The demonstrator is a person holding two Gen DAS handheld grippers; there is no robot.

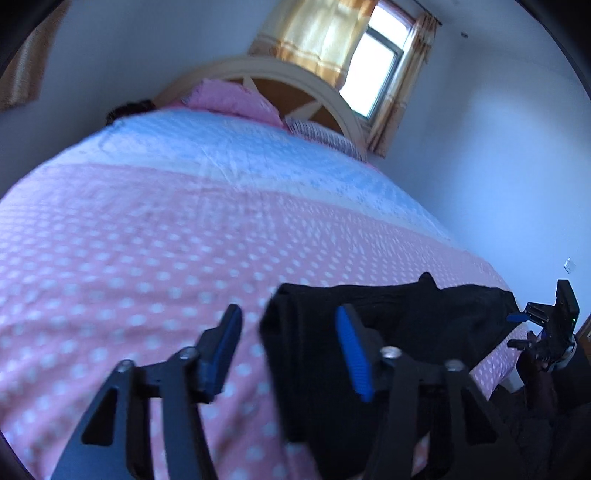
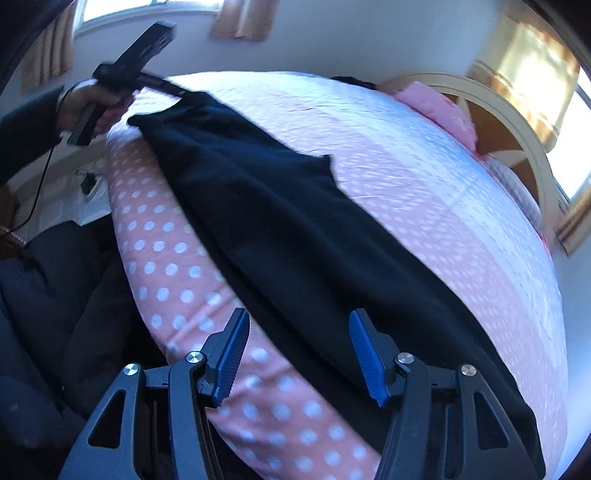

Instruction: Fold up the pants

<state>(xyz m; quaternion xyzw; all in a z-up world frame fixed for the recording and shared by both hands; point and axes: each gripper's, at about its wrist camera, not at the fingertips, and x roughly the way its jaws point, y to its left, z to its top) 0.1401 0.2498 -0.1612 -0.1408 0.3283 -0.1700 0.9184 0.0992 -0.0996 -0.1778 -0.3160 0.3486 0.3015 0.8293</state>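
Black soft pants (image 2: 280, 221) lying long and flat along the near edge of the pink dotted bed sheet (image 1: 147, 240), close to the side. Looks folded one time already, leg over leg, in a narrow strip. Still too long, so probably more folds left, end over end. Left gripper (image 1: 288, 350) spread part way, one end of the pants between its blue fingers (image 1: 354, 358), not pinched. Right gripper (image 2: 299, 354) spread wide over the other end, holding nothing.

Black pants (image 2: 280, 221) lie on a pink bedsheet (image 1: 129, 258) with white dots; toward the cream headboard (image 1: 295, 74) it turns pale blue. Orange-yellow curtains (image 1: 317, 33).
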